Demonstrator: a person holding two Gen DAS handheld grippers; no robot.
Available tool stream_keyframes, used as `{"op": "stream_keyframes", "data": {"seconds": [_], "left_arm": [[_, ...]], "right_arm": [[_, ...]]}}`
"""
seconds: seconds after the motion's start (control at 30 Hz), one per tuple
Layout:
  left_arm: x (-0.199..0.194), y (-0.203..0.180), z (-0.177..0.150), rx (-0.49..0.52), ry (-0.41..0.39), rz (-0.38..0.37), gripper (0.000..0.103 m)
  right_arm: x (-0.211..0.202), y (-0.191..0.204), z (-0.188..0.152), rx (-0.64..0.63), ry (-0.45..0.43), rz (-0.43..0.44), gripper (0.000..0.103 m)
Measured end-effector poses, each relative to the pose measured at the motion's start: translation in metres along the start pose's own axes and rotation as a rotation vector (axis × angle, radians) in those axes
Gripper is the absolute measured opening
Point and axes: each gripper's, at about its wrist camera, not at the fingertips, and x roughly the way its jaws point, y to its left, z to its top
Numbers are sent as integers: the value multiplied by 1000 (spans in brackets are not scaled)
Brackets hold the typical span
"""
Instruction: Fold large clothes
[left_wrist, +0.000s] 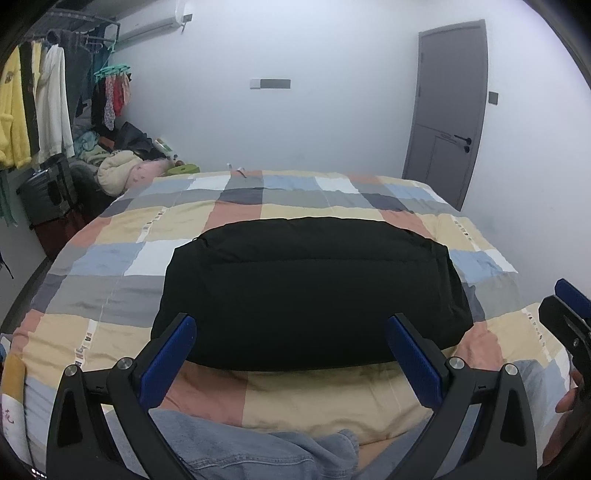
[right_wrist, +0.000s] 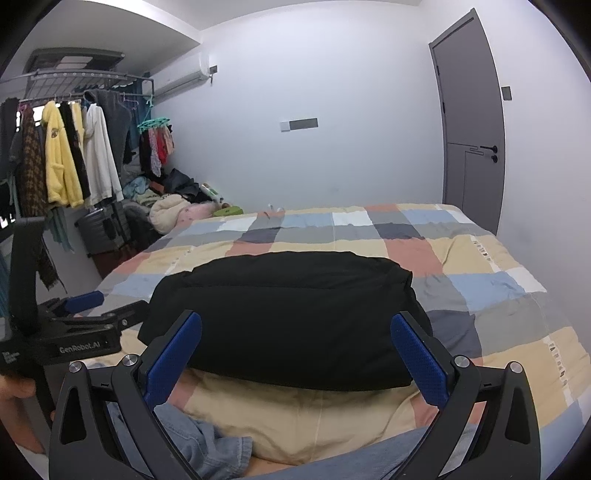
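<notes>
Black puffy folded garment (left_wrist: 310, 291) mid patchwork quilt bed (left_wrist: 122, 229), looks folded. Left gripper (left_wrist: 291, 354), right gripper (right_wrist: 295, 350) jaws wide, empty, near edge. Denim garment (left_wrist: 236, 446) near: likely next; grab corners evenly, spread flat.

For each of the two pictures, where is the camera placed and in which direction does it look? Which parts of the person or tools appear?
Left wrist: sits on the left gripper, jaws open, looking across the bed at the folded black garment; the right gripper shows at the right edge.
Right wrist: sits on the right gripper, jaws open, facing the same garment; the left gripper shows at the left edge.
Shared: garment, bed, grey door, clothes rack.
</notes>
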Motion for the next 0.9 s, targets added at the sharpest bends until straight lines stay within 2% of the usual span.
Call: {"op": "stream_keyframes", "data": {"seconds": [0.9], "left_arm": [[-10, -3, 1, -2, -20, 4, 103]], "right_arm": [[1, 1, -1, -7, 18, -18, 103]]}}
